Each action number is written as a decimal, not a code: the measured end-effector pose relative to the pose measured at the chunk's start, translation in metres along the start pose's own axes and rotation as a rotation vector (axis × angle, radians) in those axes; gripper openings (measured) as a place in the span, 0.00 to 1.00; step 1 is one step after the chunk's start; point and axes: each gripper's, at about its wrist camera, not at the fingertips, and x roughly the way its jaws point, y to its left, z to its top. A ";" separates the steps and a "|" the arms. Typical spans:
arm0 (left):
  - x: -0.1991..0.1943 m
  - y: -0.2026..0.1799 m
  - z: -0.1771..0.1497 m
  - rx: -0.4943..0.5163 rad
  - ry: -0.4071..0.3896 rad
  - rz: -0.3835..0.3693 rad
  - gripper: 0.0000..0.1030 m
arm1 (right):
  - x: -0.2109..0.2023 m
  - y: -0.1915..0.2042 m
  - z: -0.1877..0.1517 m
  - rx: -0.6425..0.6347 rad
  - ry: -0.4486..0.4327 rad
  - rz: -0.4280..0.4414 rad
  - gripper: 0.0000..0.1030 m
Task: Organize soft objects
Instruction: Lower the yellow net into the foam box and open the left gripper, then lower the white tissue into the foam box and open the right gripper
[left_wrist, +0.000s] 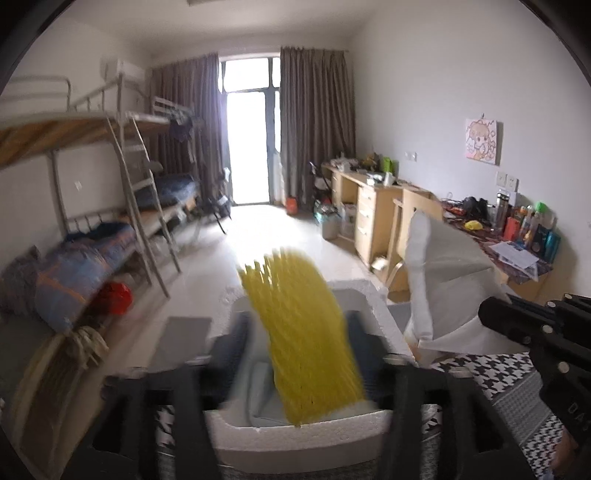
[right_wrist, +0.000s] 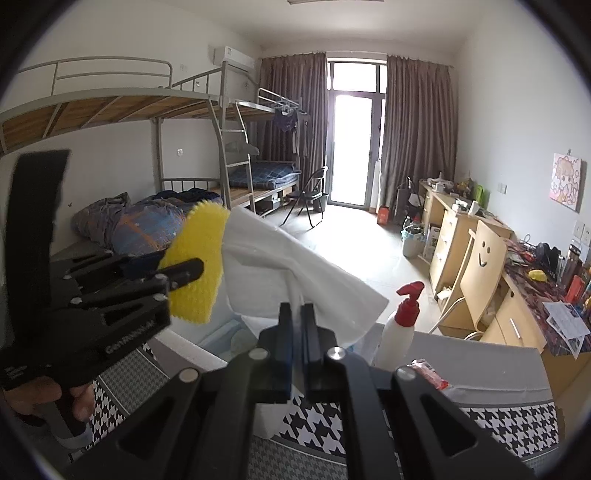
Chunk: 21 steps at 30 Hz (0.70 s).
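A yellow foam net sleeve (left_wrist: 303, 332) hangs between the fingers of my left gripper (left_wrist: 299, 343) over a white styrofoam box (left_wrist: 373, 295); the grip itself is blurred in the left wrist view. In the right wrist view the left gripper (right_wrist: 184, 273) is shut on that yellow sleeve (right_wrist: 195, 266). My right gripper (right_wrist: 298, 317) is shut on a white foam sheet (right_wrist: 295, 269), held up beside the yellow sleeve. The sheet shows in the left wrist view (left_wrist: 443, 280) with the right gripper (left_wrist: 495, 321) under it.
A houndstooth cloth (right_wrist: 498, 424) covers the table. A white spray bottle with a red pump (right_wrist: 400, 325) and a red packet (right_wrist: 428, 373) stand on the right. Bunk beds (right_wrist: 147, 155) line the left wall, desks (right_wrist: 465, 236) the right.
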 end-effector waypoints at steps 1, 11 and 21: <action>0.004 0.004 -0.001 -0.008 0.014 -0.001 0.73 | 0.002 -0.001 0.000 0.002 0.003 -0.003 0.06; -0.008 0.018 -0.005 -0.040 -0.012 0.062 0.84 | 0.015 0.001 0.002 0.006 0.024 -0.003 0.06; -0.021 0.025 -0.003 -0.034 -0.048 0.120 0.88 | 0.028 0.006 0.003 0.002 0.047 0.028 0.06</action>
